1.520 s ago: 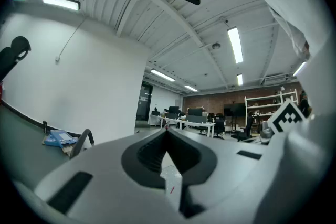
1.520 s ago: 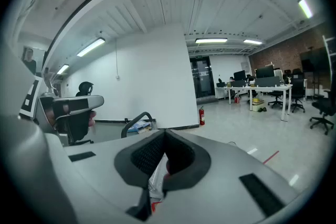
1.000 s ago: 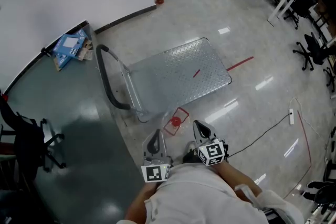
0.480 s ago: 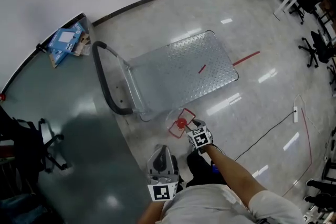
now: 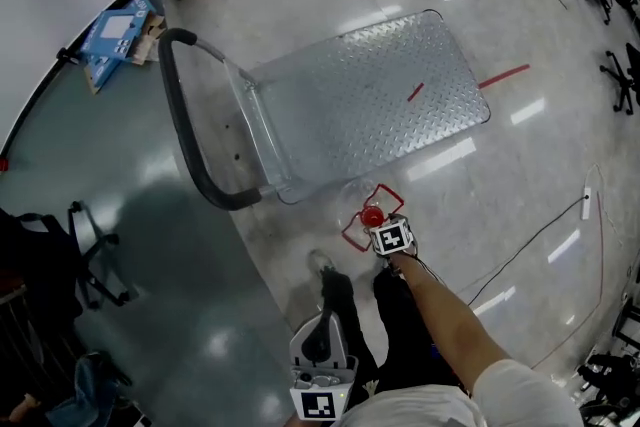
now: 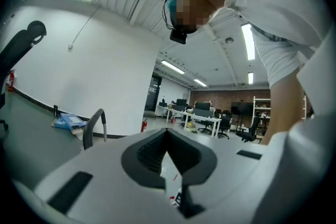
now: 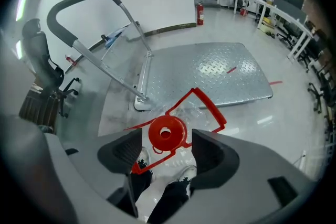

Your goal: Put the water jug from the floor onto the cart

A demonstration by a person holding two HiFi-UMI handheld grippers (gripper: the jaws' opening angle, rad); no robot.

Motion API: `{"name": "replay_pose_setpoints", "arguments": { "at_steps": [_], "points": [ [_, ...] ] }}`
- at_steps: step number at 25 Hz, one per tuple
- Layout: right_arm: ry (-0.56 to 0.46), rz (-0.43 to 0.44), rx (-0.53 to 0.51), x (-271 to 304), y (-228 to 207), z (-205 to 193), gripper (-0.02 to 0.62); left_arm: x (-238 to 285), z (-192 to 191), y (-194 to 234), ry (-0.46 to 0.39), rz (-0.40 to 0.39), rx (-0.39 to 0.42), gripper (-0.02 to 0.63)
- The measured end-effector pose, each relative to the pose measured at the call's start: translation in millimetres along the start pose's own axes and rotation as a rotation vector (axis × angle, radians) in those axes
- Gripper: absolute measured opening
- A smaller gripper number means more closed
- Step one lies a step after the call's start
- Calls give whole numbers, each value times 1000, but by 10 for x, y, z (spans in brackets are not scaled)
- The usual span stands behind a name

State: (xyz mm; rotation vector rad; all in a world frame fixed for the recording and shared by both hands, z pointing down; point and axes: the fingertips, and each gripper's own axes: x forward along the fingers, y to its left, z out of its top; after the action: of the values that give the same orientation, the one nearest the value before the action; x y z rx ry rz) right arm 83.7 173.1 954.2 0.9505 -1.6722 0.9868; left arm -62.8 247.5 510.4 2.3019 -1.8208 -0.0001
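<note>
Jug (image 5: 371, 214) on the floor (image 5: 520, 175), right at the near edge of the cart (image 5: 370, 105), just off the corner below the cart's black handle (image 5: 185, 115), and not on the deck. It's a clear jug, and its wall is see-through enough that the shoes show under it in the right gripper view. Whether there's water inside, can't tell. Round red cap (image 7: 167, 134) on top, hole in its middle, and a thin red squared carry loop (image 7: 207, 107) framing it.

Right gripper (image 7: 166, 140) pointing steeply down over the jug, jaws opening, the red cap sitting between them with both pads clear of it.

Left gripper (image 6: 168, 136) is back near the person's body, pointing about level toward the far side of the room, jaws pressed together at the tips, nothing in them.
</note>
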Motion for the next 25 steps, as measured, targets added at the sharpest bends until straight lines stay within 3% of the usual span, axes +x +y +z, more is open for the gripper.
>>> {"name": "replay_pose_setpoints", "arguments": {
  "at_steps": [4, 14, 21, 25],
  "points": [
    [-12, 18, -20, 270, 79, 1, 284, -42, -140, 144, 20, 18, 2, 3],
    [85, -68, -77, 387, 25, -6, 277, -70, -212, 155, 45, 55, -21, 3],
    [77, -34, -121, -494, -1, 5, 272, 64, -73, 16, 37, 91, 22, 3],
    [72, -2, -165, -1176, 11, 226, 272, 190, 321, -47, -50, 147, 44, 3]
  ]
}}
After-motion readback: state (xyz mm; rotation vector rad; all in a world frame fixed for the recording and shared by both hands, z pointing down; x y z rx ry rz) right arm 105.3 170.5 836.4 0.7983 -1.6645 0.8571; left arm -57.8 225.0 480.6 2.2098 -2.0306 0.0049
